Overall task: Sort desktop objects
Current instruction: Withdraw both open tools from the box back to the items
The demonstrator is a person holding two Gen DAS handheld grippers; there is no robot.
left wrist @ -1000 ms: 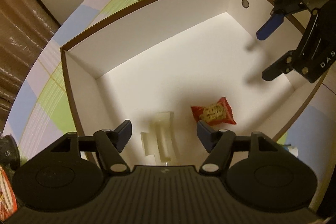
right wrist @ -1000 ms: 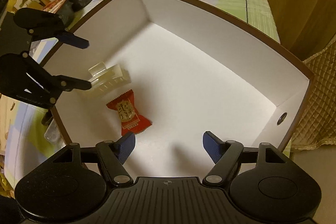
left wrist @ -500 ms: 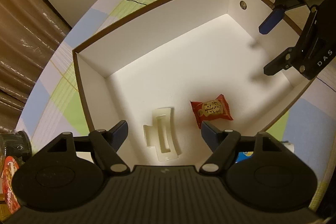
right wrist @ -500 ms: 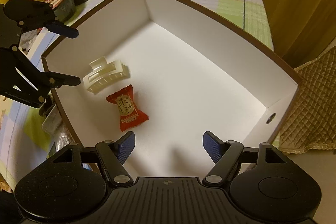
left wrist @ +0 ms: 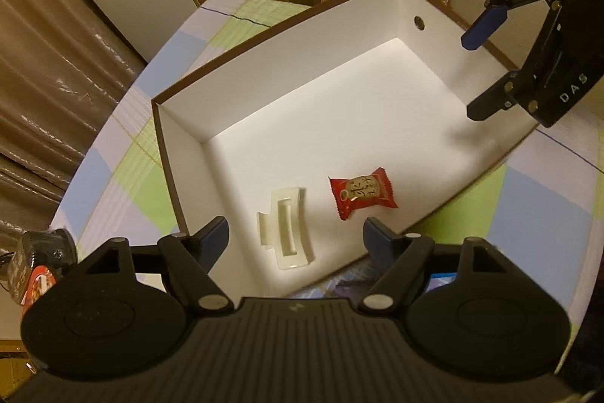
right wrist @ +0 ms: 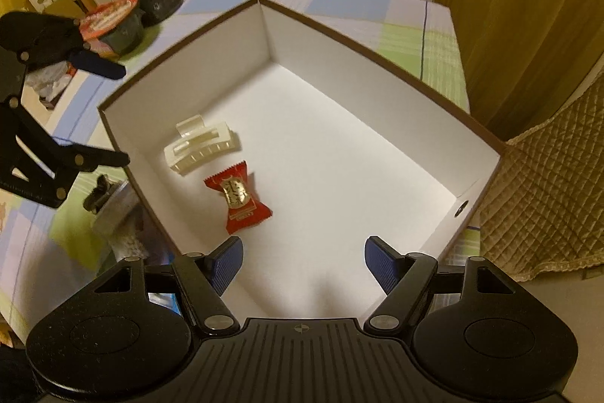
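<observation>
Checked cloth covers the table [right wrist: 407,36], with curtains behind. At the upper left of the right wrist view several cups [right wrist: 124,21] and other clutter wait outside the box [right wrist: 377,55], so sorting looks only partly done. Left of centre, the left gripper [right wrist: 122,114] hangs over the box's edge, fingers apart and empty. Inside lie a cream hair clip [right wrist: 200,148] and, just beside it, a red candy [right wrist: 238,197]. At bottom centre the right gripper [right wrist: 304,265] is spread wide, holding nothing.

Black grippers, blue-padded fingers [right wrist: 226,265], apparently ribbed
</observation>
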